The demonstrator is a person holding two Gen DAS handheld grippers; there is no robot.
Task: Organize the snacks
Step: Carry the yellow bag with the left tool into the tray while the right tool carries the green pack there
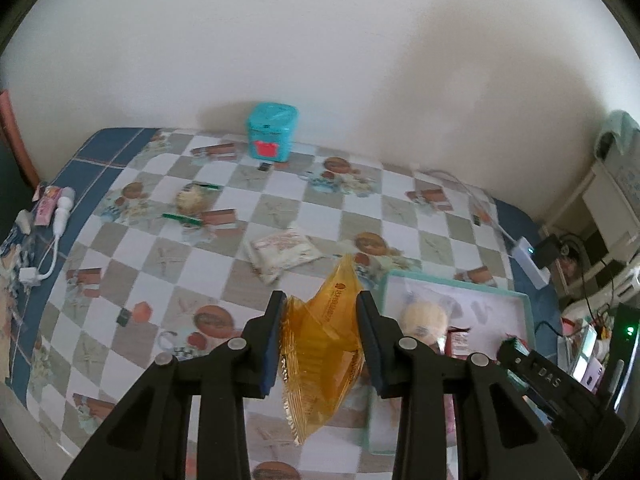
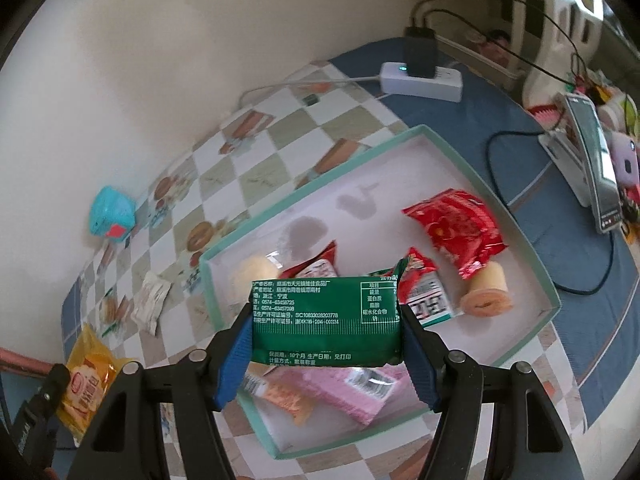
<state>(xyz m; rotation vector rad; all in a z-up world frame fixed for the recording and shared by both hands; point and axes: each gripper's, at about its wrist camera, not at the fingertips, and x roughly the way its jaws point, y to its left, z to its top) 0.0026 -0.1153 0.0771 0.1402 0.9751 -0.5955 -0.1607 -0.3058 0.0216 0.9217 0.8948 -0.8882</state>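
**Two packets carried toward the tray**

The left gripper (image 1: 320, 340) is pinched on an orange snack packet (image 1: 324, 360); the right gripper (image 2: 326, 344) is clamped across a green snack packet (image 2: 326, 320), held flat by its short ends so its back panel faces the camera.

- Checkered tablecloth (image 1: 160, 248): scattered snacks lie on it, apparently awaiting collection.
- Teal-rimmed tray (image 2: 500, 184): judged to be the gathering place. A red packet (image 2: 456, 228), a pink wrapper (image 2: 340, 392), a round pale cake (image 2: 256, 276) and a small roll (image 2: 486, 292) are already inside.
- The green packet is held over the tray's near half, likely for release there.
- The orange packet is held over the cloth, just left of the tray's rim, not yet above it.
- White packet (image 1: 282, 254) and clear-wrapped cake (image 1: 192, 200): left on the cloth, well apart from the tray.
- Teal tin (image 1: 272, 132): set by the wall.

Writing: the green packet carries white Chinese print, a nutrition table, phone numbers "0574-…" and "SC108330282037…". The orange packet's print is too blurred to read.
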